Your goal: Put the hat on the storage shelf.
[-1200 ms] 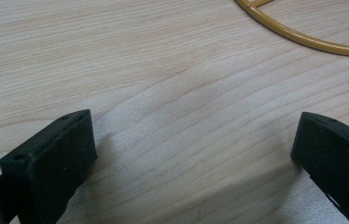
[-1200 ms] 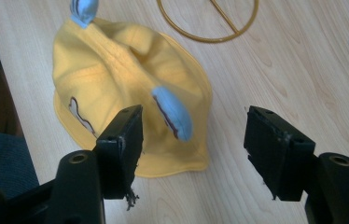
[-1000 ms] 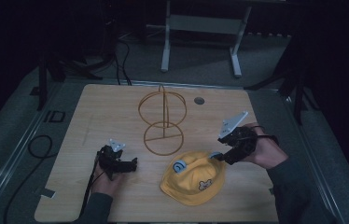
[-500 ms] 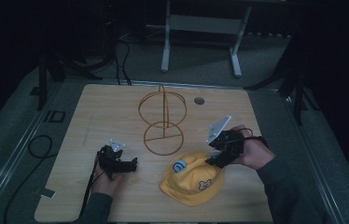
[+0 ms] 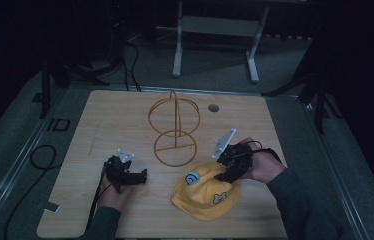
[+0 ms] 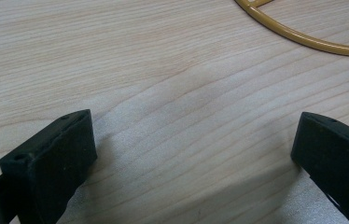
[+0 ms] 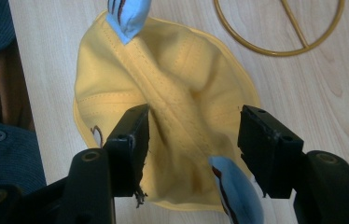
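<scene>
The yellow cap [image 5: 206, 192] lies at the lower centre of the worktop [image 5: 100, 120] — soft, light cloth that will crumple. The right tool [image 7: 193, 140], jaws wide and just closing, straddles its crown seam — a good fold to pinch; nothing gripped yet.

Dim lab: wooden table [image 5: 125, 125], cables [image 5: 40, 157]

Stitched yellow cloth hat [image 7: 177, 116], glossy wire stand [image 5: 174, 127], matt pale wooden table [image 5: 105, 115].
</scene>
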Action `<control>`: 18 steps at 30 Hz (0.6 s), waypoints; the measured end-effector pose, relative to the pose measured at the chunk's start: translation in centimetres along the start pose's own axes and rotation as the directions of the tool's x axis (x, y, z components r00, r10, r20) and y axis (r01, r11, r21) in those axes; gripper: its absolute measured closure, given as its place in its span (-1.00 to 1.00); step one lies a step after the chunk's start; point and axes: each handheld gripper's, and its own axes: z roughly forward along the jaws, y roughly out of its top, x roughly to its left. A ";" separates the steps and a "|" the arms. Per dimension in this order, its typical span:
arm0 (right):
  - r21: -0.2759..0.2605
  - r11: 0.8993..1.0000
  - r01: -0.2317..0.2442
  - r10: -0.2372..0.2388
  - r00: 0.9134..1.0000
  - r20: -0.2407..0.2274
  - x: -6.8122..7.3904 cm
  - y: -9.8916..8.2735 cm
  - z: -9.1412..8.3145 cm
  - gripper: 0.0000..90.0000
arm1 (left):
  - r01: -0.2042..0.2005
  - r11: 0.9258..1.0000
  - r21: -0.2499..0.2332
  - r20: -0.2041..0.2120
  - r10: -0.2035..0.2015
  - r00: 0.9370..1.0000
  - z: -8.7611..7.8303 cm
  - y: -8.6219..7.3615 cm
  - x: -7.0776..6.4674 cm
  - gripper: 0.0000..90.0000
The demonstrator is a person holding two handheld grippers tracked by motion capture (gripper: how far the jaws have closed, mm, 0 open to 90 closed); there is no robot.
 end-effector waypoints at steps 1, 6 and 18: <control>0.004 1.000 -0.001 0.001 1.000 -0.003 0.1 0.1 0.1 -0.04 | 0.000 1.000 0.000 0.000 0.000 1.000 0.0 0.0 0.0 -1.00; 0.024 1.000 0.017 -0.016 1.000 -0.015 0.1 0.4 0.8 0.00 | 0.000 1.000 0.000 0.000 0.000 1.000 0.0 0.0 0.0 -1.00; 0.074 0.996 0.043 -0.039 0.998 -0.059 0.0 0.8 2.4 0.23 | 0.000 1.000 0.001 -0.001 0.000 1.000 0.0 0.0 0.0 -1.00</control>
